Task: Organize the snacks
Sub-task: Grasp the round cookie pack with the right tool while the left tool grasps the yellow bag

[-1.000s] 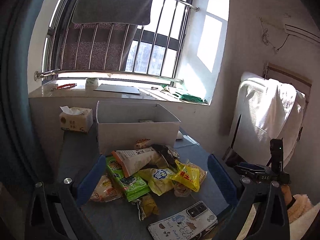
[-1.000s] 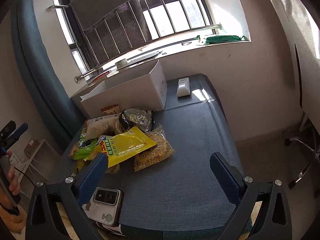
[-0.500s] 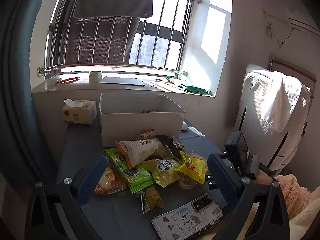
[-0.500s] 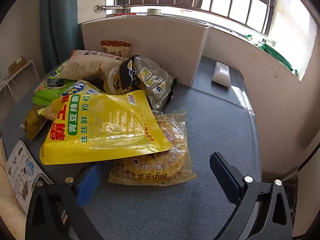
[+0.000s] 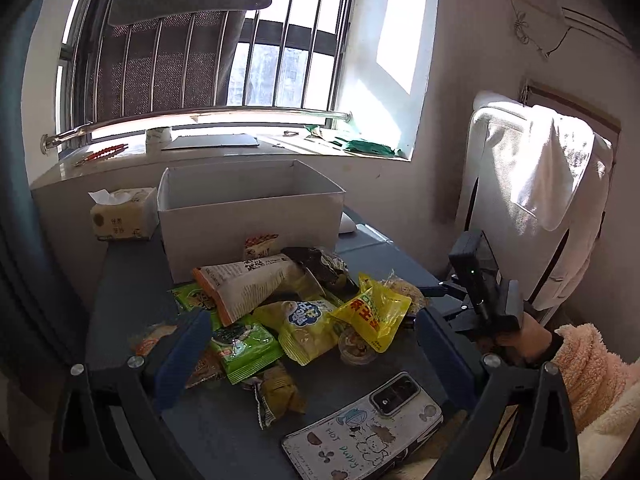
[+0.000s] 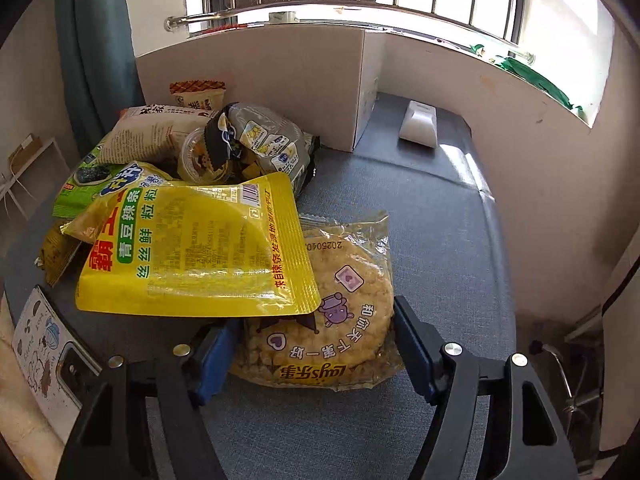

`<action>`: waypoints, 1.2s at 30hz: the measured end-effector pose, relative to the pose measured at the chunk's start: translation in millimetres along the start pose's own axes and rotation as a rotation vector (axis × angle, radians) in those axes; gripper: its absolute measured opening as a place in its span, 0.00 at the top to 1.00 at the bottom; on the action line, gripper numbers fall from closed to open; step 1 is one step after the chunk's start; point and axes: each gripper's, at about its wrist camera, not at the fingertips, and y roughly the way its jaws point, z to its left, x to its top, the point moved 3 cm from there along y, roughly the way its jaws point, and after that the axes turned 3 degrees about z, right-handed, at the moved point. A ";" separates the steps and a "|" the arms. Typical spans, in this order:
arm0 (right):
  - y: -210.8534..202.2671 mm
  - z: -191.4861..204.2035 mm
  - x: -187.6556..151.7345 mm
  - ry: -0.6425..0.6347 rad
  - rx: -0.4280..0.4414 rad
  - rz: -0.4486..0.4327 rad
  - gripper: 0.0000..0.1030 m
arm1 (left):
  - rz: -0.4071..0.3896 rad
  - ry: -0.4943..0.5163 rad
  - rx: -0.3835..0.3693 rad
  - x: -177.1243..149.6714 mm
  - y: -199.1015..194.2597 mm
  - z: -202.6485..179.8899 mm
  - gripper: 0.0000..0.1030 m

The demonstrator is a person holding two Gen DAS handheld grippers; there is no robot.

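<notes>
Right wrist view: my right tool [image 6: 310, 346] is closing around the chips [image 6: 340, 312] at lower centre, pads not yet pressing; left tool [image 5: 312, 344] gapes.

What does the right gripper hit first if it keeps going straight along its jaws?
The clear packet of round corn crackers. It already lies between the jaws of the right gripper, which are closing on it but look not yet pressed. The yellow pouch overlaps its far-left part; depth there is unclear.
</notes>
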 end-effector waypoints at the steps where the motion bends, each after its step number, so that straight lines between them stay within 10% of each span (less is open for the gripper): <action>1: -2.6 -5.5 -2.7 0.011 -0.027 -0.001 0.26 | 0.018 0.013 -0.016 0.7 6.9 -4.4 0.00; 11: -57.3 -67.1 -45.2 0.221 -0.096 -0.062 0.26 | 0.217 0.336 -0.224 16.8 107.2 -84.0 0.00; 24: -124.0 -76.2 -87.2 0.375 -0.038 -0.186 0.26 | 0.625 0.708 -0.135 5.5 256.8 -130.1 0.03; 31: -120.9 -69.8 -90.8 0.395 0.017 -0.189 0.26 | 0.636 0.611 -0.195 4.3 241.9 -121.5 0.68; 36: -122.7 -63.0 -84.4 0.386 0.032 -0.209 0.26 | 0.561 0.435 -0.254 10.7 223.1 -106.8 0.81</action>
